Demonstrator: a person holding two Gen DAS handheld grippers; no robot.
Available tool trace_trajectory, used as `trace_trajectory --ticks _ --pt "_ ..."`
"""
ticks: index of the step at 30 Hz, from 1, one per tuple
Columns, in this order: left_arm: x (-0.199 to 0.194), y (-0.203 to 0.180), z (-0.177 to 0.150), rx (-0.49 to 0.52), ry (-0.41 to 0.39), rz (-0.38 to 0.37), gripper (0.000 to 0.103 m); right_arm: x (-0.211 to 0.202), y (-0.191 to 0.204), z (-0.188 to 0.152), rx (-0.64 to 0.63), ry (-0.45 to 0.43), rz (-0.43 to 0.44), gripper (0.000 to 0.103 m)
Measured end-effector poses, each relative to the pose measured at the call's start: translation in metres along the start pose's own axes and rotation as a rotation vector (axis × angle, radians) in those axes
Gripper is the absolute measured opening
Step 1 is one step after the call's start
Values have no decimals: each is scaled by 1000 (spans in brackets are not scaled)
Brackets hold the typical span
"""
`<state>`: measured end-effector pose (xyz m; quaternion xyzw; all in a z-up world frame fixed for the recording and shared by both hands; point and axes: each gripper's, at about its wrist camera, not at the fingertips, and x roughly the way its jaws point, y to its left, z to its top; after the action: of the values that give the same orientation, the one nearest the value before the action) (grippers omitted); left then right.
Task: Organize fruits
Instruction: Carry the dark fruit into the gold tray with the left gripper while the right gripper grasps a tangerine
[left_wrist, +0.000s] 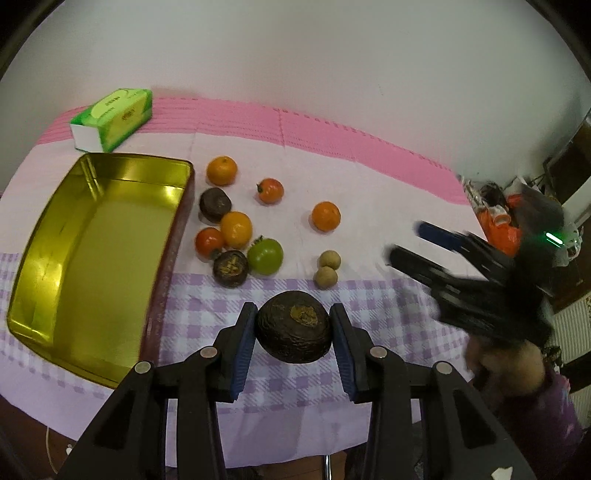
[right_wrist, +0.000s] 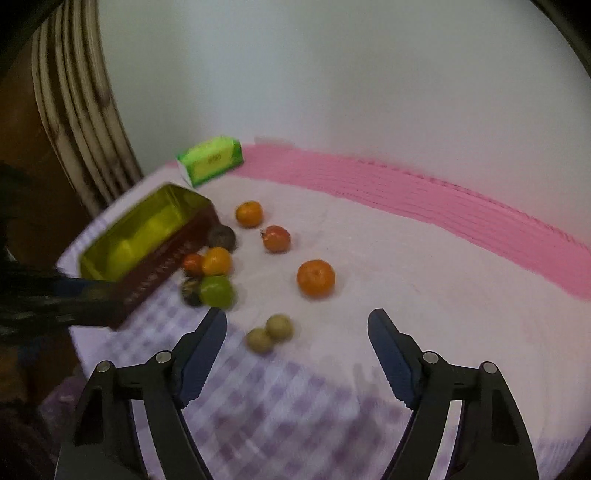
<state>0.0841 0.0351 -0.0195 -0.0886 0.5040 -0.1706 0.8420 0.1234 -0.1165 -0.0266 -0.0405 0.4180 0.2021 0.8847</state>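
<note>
Fruits lie loose on the cloth-covered tabletop (left_wrist: 369, 184), and one of them, a dark brown wrinkled fruit (left_wrist: 293, 326), sits clamped between the blue pads of the left gripper (left_wrist: 294, 332), lifted clear of the checked cloth; its underside is hidden from that camera. At about 11 o'clock from it lies a cluster just beside the gold tin (left_wrist: 74, 332): two more dark fruits (left_wrist: 215, 204), a green tomato (left_wrist: 265, 256), a red tomato (left_wrist: 209, 241) and an orange citrus (left_wrist: 236, 229), touching or nearly so. Another citrus (left_wrist: 221, 170) lies at the cluster's 12 o'clock, a reddish tomato (left_wrist: 270, 190) at its 1 o'clock. At the held fruit's 1 o'clock are a lone orange (left_wrist: 325, 216) and, nearer, two small tan round fruits (left_wrist: 327, 267) touching each other. The tin lies open at 9 o'clock, nothing visible inside; its near corner is hidden behind the left gripper's frame. A green tissue pack (left_wrist: 112, 120) lies past the tin at 11 o'clock. The right gripper (right_wrist: 297, 363) has its jaws wide apart with nothing between them, above the cloth, the two tan fruits (right_wrist: 269, 334) just ahead at 12 o'clock. The right wrist picture is smeared, so fruit edges there are soft and the lettering on the tin's red side cannot be read. In the left wrist view the right gripper (left_wrist: 404, 243) is a dark blur at 3 o'clock, with part of the person's hand (left_wrist: 513, 369) below it.
</note>
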Motion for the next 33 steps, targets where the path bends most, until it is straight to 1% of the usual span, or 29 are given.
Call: trace_trajectory --ticks 2,4,7,9,10,11,13,14,15,17,19,20,22,24,25,30,33 --pt "-6 5 1 -13 -8 2 36 25 -6 10 -12 34 -16 78" --pt "-11 10 3 -27 -16 5 36 44 -10 16 -7 60 0 78" --pt "-15 18 6 -39 -16 7 36 65 -12 20 -24 105 -15 78" --pt "-18 25 7 -51 -22 13 36 81 -11 21 -48 135 -29 76" --pt "-20 27 8 -54 -24 12 36 87 -11 21 -52 152 -31 70" --pt "-20 30 9 -58 -26 15 36 93 -12 21 -49 168 -28 60" --pt "-23 33 9 -66 -29 20 36 103 -13 22 -41 186 -23 51" --pt "-24 35 9 -68 -32 21 36 107 -13 22 -41 196 -19 41" --pt "-24 35 9 -68 -34 23 36 110 -14 21 -30 210 -5 38" --pt "-23 37 10 -71 -29 28 36 103 -18 19 -15 186 -11 37" --pt "-23 39 11 -77 -28 30 36 90 -22 16 3 127 -35 37" --pt "-23 40 12 -75 -31 35 36 81 -31 13 36 97 -51 37" --pt "-23 43 13 -73 -35 44 36 66 -47 1 99 68 -99 37" --pt "-24 47 14 -77 -43 50 36 54 -63 -10 151 51 -139 37" --pt "-25 50 16 -78 -47 57 36 47 -74 -19 182 45 -177 37" --pt "-23 67 20 -82 -59 97 36 33 -105 -49 265 50 -299 37" --pt "-19 76 23 -72 -61 138 36 27 -120 -59 307 30 -330 37"
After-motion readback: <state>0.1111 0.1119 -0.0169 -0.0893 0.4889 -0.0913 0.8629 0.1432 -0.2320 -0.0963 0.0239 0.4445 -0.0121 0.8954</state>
